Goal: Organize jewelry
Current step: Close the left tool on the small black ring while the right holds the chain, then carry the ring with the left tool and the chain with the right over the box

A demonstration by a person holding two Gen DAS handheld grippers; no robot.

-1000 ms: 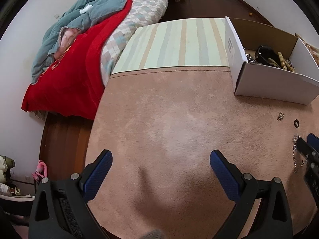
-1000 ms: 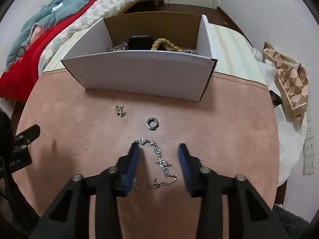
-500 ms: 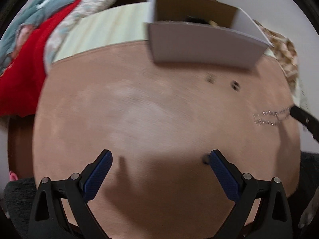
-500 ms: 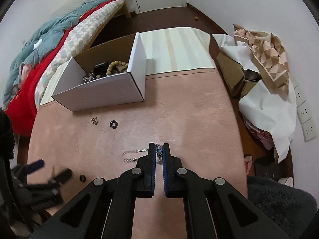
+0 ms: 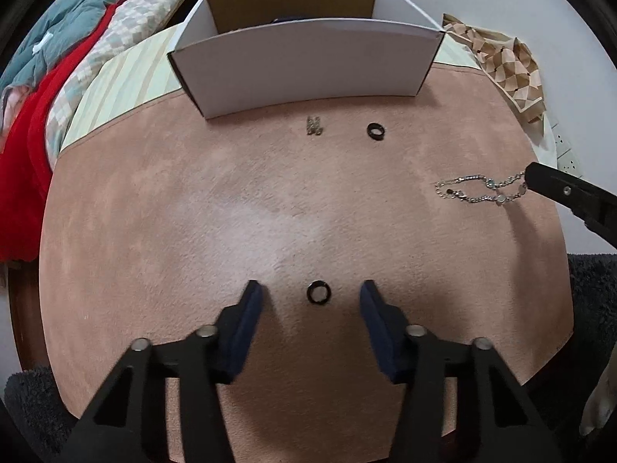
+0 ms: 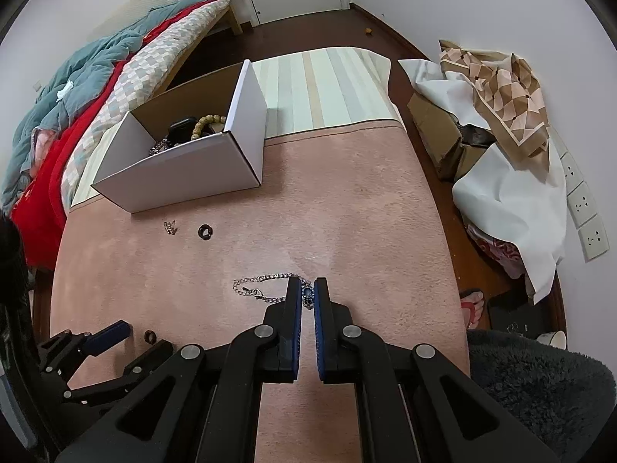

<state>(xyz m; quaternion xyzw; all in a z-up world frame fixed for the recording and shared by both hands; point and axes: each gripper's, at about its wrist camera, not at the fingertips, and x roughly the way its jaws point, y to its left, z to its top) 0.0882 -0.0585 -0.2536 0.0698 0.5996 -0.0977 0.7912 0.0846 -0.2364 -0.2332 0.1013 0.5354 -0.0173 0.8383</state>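
- The right tool (image 6: 307, 296) is clenched on the chain (image 6: 262, 287), which trails loose on the counter (image 6: 347, 200); grasped near one end, it could slip free or snag the pile when lifted toward the box (image 6: 181, 169).
- The left tool (image 5: 310, 297) is released, straddling a ring (image 5: 319, 293) lying flat; closing off-centre could flick the ring away.
- A second ring (image 5: 376, 130) and a clasp (image 5: 314, 125) wait near the box.

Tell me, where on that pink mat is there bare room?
The wide left stretch of the pink mat is bare. Crowded: before the white box, with small clasp and black ring, and around the chain bracelet.
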